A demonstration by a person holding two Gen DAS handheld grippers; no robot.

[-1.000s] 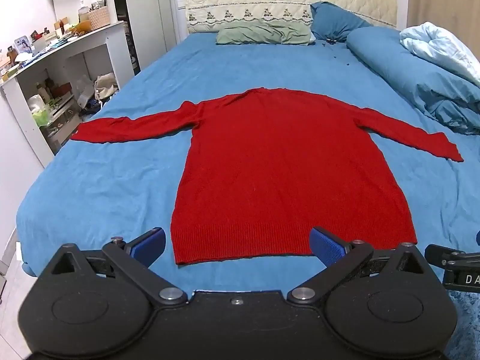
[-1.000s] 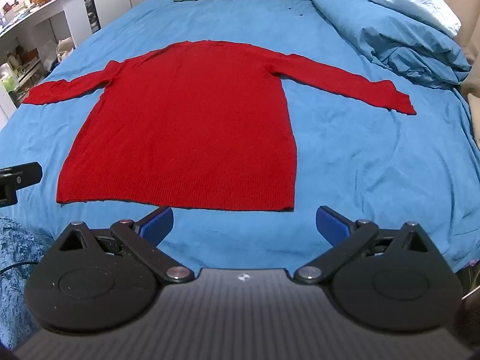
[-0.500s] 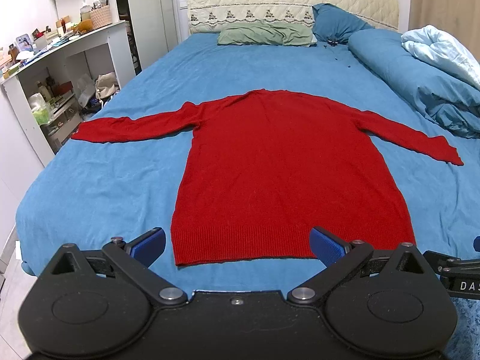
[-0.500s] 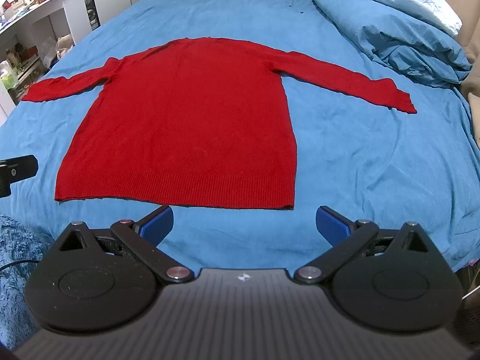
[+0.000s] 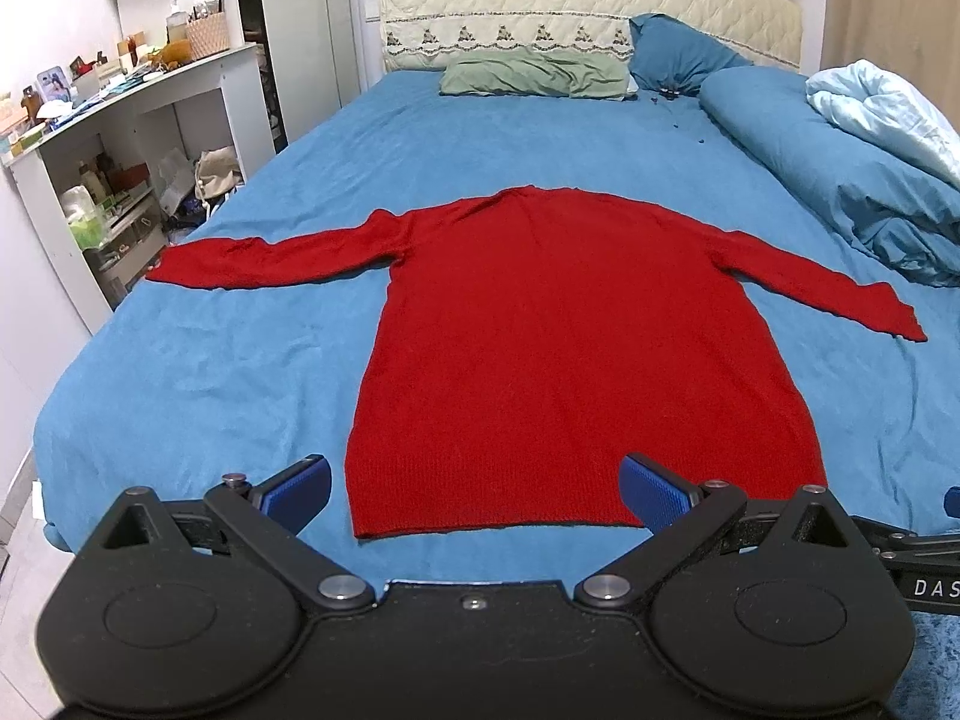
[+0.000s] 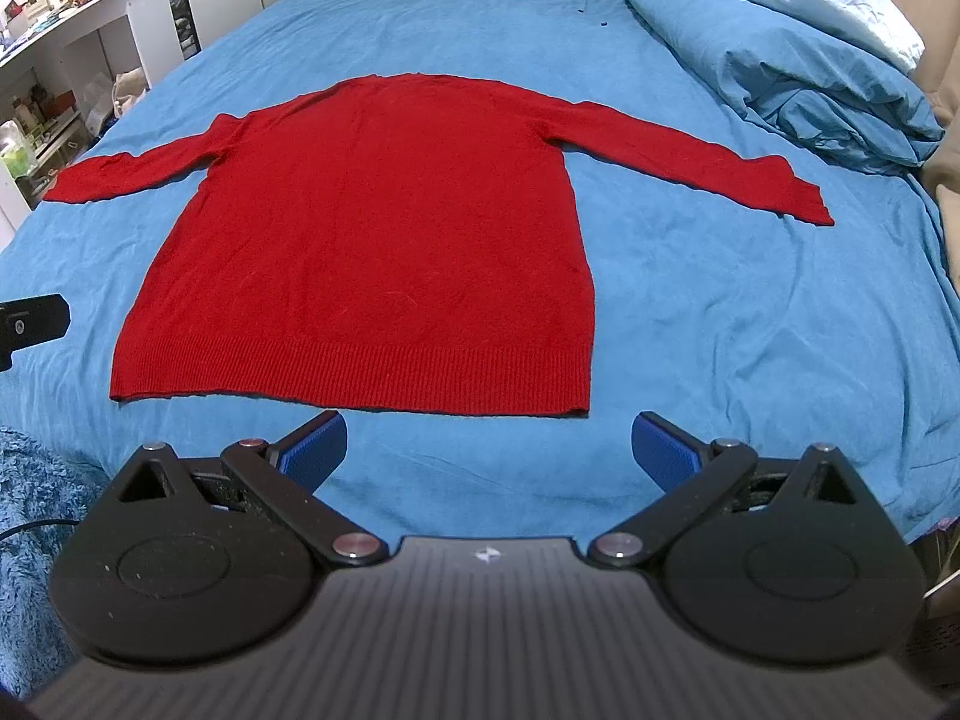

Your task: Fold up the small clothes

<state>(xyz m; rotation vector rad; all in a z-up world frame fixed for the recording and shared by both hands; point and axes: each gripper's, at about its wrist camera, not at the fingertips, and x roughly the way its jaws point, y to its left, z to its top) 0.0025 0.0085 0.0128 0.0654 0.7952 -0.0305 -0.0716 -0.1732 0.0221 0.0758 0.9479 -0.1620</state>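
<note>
A red long-sleeved sweater (image 5: 564, 324) lies flat on the blue bed (image 5: 210, 360), both sleeves spread out, hem toward me. It also shows in the right wrist view (image 6: 384, 228). My left gripper (image 5: 477, 492) is open and empty, held above the hem near its left half. My right gripper (image 6: 489, 444) is open and empty, just in front of the hem, toward its right half. Neither touches the sweater.
A rolled blue duvet (image 5: 840, 180) lies along the bed's right side. Pillows (image 5: 534, 72) sit at the headboard. A white desk with cluttered shelves (image 5: 120, 138) stands left of the bed. A fluffy blue rug (image 6: 36, 528) lies at the bed's foot.
Both grippers stay open. The left view has tilted slightly, so the sweater sits a little higher in frame. The sweater has not moved.
</note>
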